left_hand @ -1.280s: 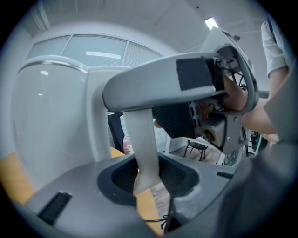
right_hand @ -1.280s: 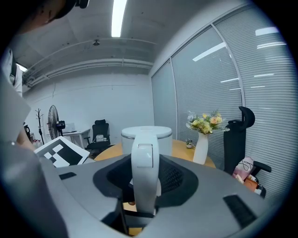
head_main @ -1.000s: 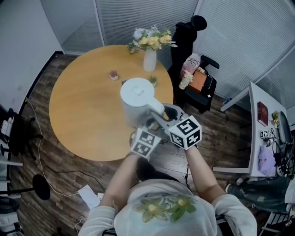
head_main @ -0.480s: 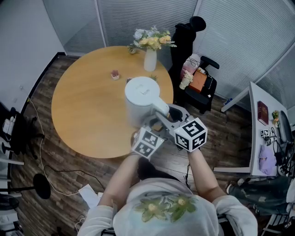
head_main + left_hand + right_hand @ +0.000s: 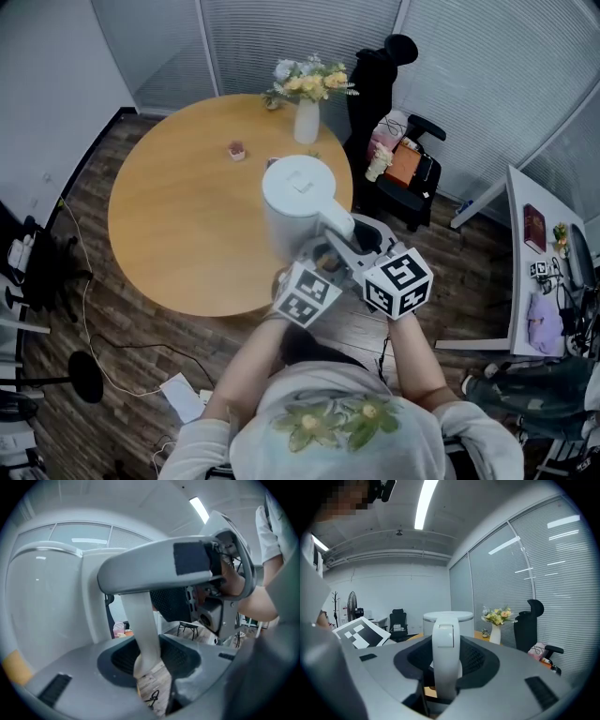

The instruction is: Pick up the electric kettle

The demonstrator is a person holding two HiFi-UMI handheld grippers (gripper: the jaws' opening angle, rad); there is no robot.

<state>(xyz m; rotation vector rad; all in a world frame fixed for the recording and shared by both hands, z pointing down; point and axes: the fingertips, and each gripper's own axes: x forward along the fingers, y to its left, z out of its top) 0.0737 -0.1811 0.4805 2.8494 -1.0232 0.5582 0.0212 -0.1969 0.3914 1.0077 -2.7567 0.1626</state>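
Dark plank flooring runs under the near edge of a round wooden table (image 5: 178,225), and both of the person's forearms reach forward over that edge.

The left gripper (image 5: 150,660) has its jaws partly closed on the lower, upright run of the handle (image 5: 336,223), whose pale stem fills the gap between them. The right gripper (image 5: 446,667) is closed to a similar middling width on the same handle higher up, where the curved top stands squarely between its jaws. Neither pair has any spare gap, so both look like working grips.

The electric kettle (image 5: 298,202) hangs from those two grips above the table's near right edge, upright with its lid level. Over the last second it has drifted from nearer the table's middle toward that right edge and looms a little larger from the head view, with both grippers travelling along with it. That suggests it has left the tabletop and is rising. In the left gripper view, floorboards show beneath the handle. The pick-up looks essentially done, and what remains is to keep the kettle steady.

Farther back, a small pot (image 5: 236,150) sits well apart on the table toward its far side. A white vase of flowers (image 5: 306,120) stands at the far edge, and a black office chair (image 5: 380,75) waits just past it.
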